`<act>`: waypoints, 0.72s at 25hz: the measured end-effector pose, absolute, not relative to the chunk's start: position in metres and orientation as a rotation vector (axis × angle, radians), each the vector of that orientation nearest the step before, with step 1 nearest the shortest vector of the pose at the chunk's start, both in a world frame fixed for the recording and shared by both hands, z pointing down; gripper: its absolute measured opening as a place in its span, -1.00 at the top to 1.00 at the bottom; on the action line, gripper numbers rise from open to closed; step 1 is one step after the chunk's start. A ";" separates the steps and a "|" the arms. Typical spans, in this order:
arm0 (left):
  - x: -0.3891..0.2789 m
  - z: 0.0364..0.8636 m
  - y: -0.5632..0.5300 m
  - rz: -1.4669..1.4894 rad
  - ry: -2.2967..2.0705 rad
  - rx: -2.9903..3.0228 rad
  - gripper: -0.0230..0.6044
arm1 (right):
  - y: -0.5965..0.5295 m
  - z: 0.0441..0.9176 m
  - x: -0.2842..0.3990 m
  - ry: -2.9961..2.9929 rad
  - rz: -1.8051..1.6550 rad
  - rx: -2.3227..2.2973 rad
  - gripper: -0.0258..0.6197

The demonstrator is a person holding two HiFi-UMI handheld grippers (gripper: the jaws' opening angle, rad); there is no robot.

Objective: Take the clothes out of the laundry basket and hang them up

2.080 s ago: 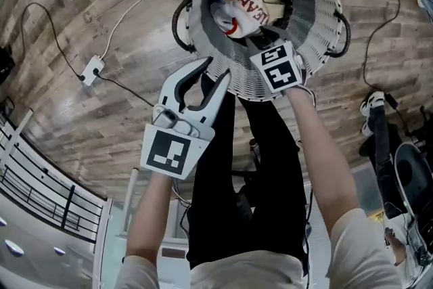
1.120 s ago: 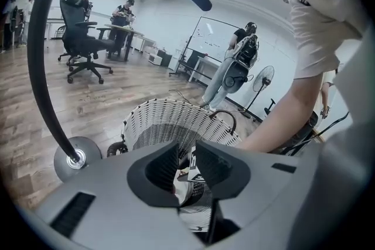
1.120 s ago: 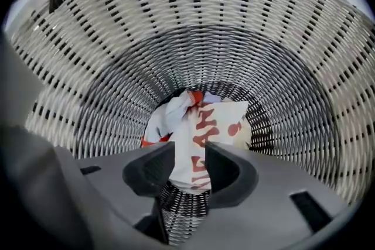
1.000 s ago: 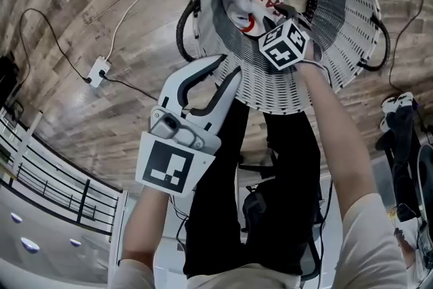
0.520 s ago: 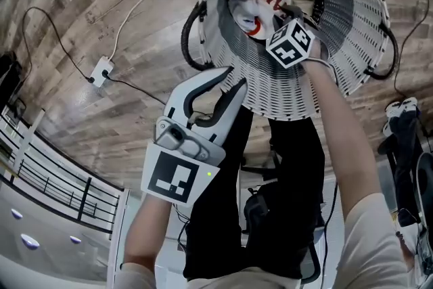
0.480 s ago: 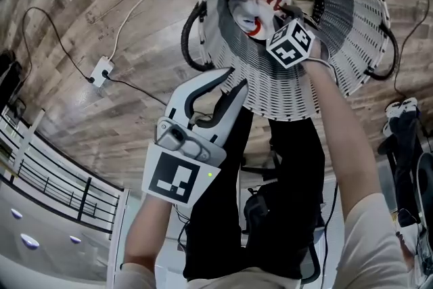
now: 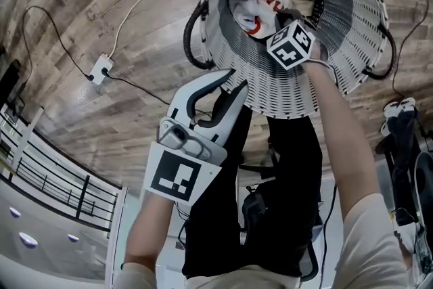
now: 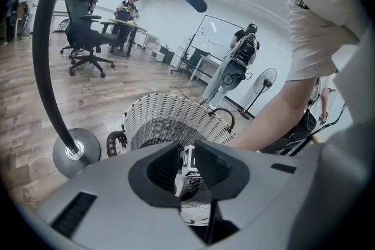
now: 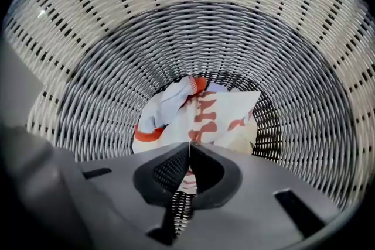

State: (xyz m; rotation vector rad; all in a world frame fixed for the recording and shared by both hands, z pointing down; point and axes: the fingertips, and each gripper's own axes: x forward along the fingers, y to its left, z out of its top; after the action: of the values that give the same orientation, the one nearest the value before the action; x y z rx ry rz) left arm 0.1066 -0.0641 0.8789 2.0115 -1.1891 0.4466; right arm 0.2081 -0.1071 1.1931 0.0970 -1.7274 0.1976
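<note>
Red lettering on white garment (image 7: 249,10): partly hidden, seemingly unreadable; no other text legible.

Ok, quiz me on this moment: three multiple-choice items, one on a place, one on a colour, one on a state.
1. Where is the right gripper? A inside the laundry basket; B over bare floor; C beside the railing.
2. What colour is the print on the white garment? A green; B red; C black.
3. How do the right gripper's jaws stand? A wide apart; B around a hanger; C shut on the garment.
Key: A, wicker surrounds it; B, red lettering shows; C, the jaws, having just closed, meet on its fabric.
</note>
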 end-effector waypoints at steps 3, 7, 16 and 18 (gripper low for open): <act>0.107 0.875 -0.064 0.439 -1.187 2.011 0.65 | -0.103 1.188 0.208 -1.727 0.218 0.086 0.90; 0.108 0.868 -0.067 0.429 -1.187 2.019 0.65 | -0.101 1.175 0.203 -1.736 0.249 0.075 0.90; 0.107 0.840 -0.069 0.395 -1.217 1.986 0.65 | -0.086 1.124 0.199 -1.759 0.348 0.063 0.90; 0.107 0.831 -0.069 0.386 -1.225 1.978 0.65 | -0.085 1.109 0.200 -1.765 0.360 0.065 0.90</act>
State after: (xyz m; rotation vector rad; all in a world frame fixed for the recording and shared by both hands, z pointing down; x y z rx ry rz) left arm 0.1069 -0.0693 0.8314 1.9782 -1.2251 0.3865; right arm 0.1998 -0.0847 1.1089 0.0646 -1.7655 0.3604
